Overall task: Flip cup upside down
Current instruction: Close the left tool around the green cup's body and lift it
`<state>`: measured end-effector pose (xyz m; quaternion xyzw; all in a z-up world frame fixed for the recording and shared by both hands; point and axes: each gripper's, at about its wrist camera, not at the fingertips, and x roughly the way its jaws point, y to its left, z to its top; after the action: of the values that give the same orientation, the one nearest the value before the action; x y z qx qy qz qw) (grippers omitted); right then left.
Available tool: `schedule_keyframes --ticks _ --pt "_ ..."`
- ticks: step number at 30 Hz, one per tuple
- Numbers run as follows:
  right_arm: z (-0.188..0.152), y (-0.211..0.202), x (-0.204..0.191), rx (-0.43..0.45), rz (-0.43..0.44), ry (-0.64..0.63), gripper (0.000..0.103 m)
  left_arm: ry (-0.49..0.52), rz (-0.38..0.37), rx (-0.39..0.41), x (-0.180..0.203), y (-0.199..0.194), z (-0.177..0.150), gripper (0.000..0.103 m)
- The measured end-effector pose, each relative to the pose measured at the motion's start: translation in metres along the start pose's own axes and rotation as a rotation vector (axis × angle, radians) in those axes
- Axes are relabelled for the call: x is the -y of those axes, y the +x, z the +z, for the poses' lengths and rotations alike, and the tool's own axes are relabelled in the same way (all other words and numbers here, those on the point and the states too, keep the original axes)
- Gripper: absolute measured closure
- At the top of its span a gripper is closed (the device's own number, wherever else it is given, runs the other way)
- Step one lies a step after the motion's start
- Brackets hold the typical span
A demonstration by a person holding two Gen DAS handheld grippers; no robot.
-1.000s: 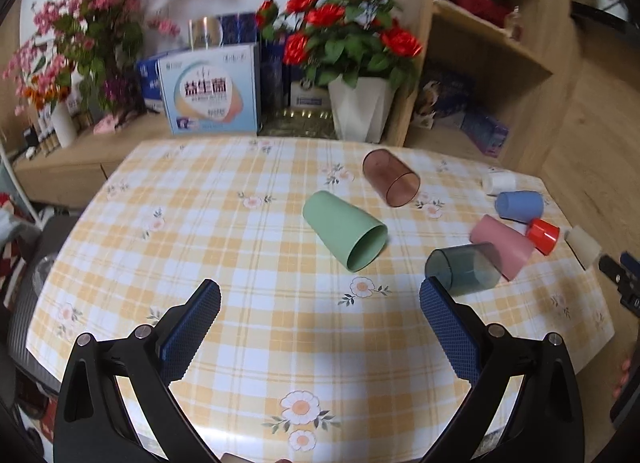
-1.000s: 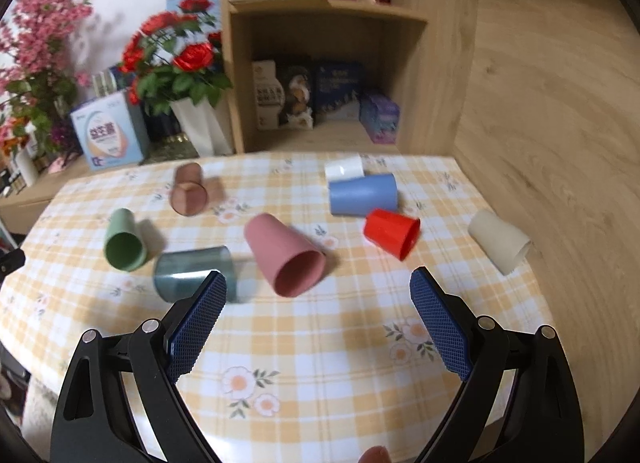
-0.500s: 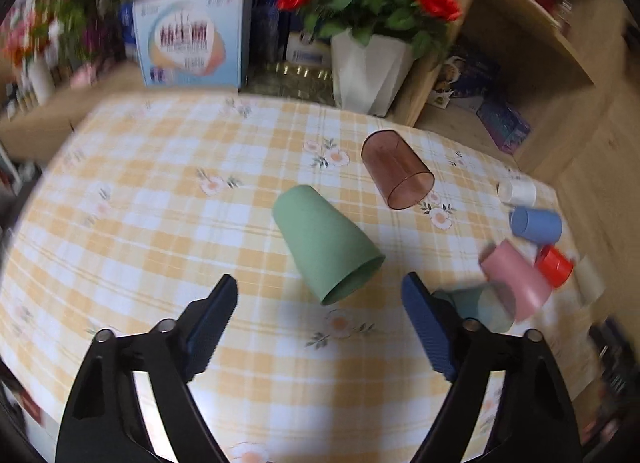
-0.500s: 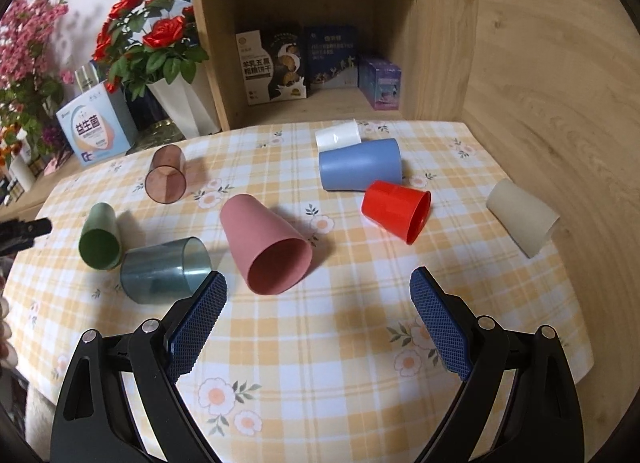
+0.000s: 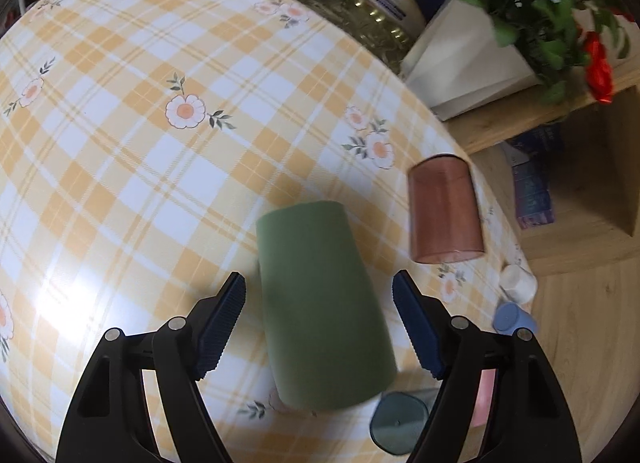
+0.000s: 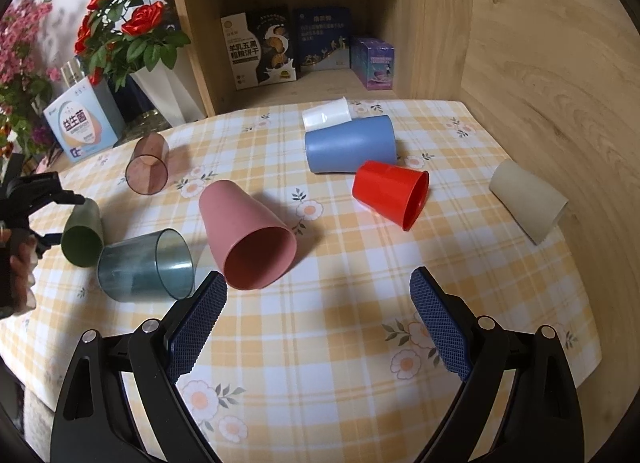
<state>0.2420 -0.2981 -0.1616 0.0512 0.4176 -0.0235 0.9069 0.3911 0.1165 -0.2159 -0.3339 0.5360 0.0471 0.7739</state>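
A green cup (image 5: 320, 303) lies on its side on the checked tablecloth (image 5: 140, 143), mouth toward the camera. My left gripper (image 5: 319, 299) is open, its two fingers on either side of the cup without touching it. In the right wrist view the green cup (image 6: 82, 237) lies at the far left with the left gripper (image 6: 40, 203) around it. My right gripper (image 6: 316, 303) is open and empty above the tablecloth (image 6: 340, 303), just in front of a pink cup (image 6: 248, 235) lying on its side.
More cups lie on their sides: brown clear (image 6: 147, 169) (image 5: 442, 209), grey-blue clear (image 6: 146, 265) (image 5: 398, 427), blue (image 6: 350, 149), red (image 6: 390, 193), beige (image 6: 528, 199), small white (image 6: 326, 115). A white vase of red roses (image 6: 168, 99) and a wooden shelf (image 6: 320, 79) stand behind the table.
My left gripper has moved forward and down onto the green cup, which now sits between its open fingers. My right gripper has moved slightly closer to the pink cup.
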Motion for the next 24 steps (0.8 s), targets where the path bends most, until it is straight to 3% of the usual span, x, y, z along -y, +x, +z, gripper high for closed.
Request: schedule_keyframes --ticks 10,12,15,24 --pt "-0.001 0.005 -0.008 -0.014 0.005 -0.01 0.013 0.009 0.013 -0.026 -0.001 0.024 0.005 0.03" --pt "-0.001 0.005 -0.008 -0.015 0.007 -0.008 0.013 0.034 -0.007 -0.036 0.001 0.024 0.003 0.039" --pt "0.0 0.001 -0.009 -0.009 0.014 -0.007 0.013 0.089 0.049 -0.035 0.005 0.015 -0.004 0.042" --pt "-0.002 -0.018 -0.011 0.027 0.037 -0.004 0.013 0.159 0.022 -0.018 -0.015 -0.034 -0.043 0.042"
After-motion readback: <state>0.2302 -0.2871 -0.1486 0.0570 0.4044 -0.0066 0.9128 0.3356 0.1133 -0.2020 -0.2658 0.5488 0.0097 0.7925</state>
